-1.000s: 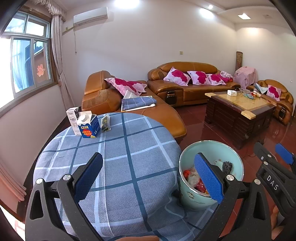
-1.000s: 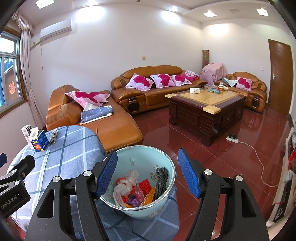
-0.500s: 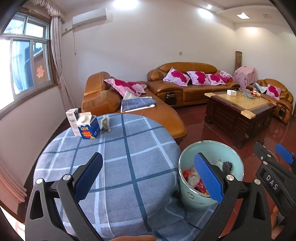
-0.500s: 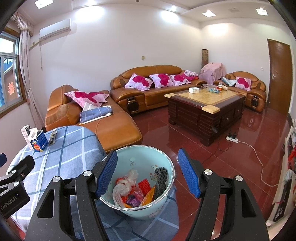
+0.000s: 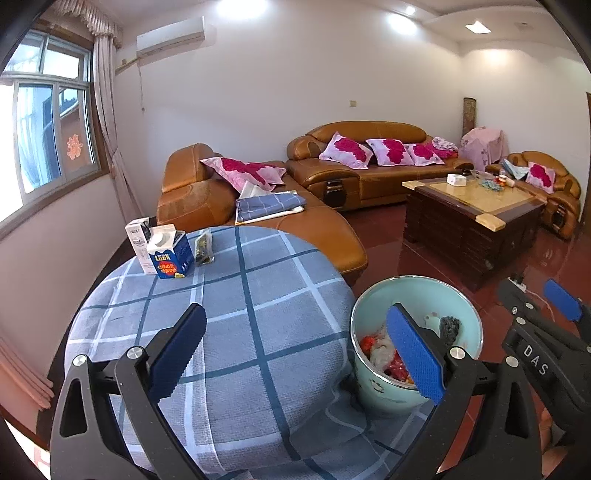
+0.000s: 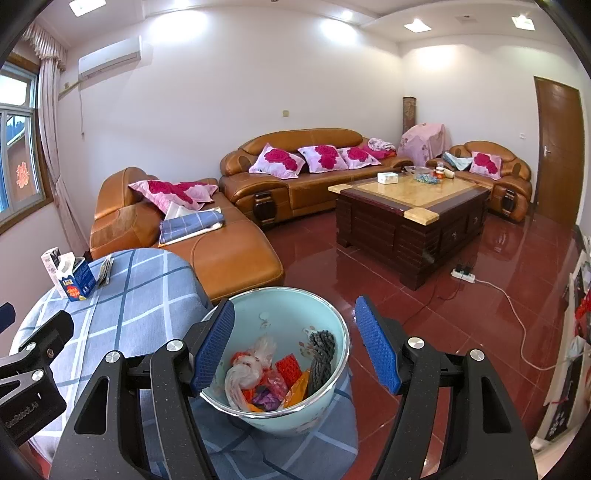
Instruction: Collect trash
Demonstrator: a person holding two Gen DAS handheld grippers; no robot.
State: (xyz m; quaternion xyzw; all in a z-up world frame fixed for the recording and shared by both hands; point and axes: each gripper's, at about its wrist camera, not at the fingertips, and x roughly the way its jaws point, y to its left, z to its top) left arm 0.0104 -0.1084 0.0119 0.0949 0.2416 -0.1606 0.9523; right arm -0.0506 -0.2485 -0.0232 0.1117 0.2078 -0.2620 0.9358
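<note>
Both grippers, left point(image 5: 295, 354) and right point(image 6: 295, 350), hold jaws apart, empty; bin point(image 6: 332, 402) sits lower centre beside worktop point(image 5: 258, 332), ready for cartons point(image 5: 166, 251) upper left.

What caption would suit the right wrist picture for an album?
Open right gripper poised over a mint-green bin of wrappers, beside a checked-cloth table.

Bright, sharp views; recessed ceiling lights point(image 6: 413, 26) glow along the top, daylight blows out the window point(image 5: 40, 125) at upper left, the red floor point(image 6: 480, 266) glares, fisheye bending and black corners
</note>
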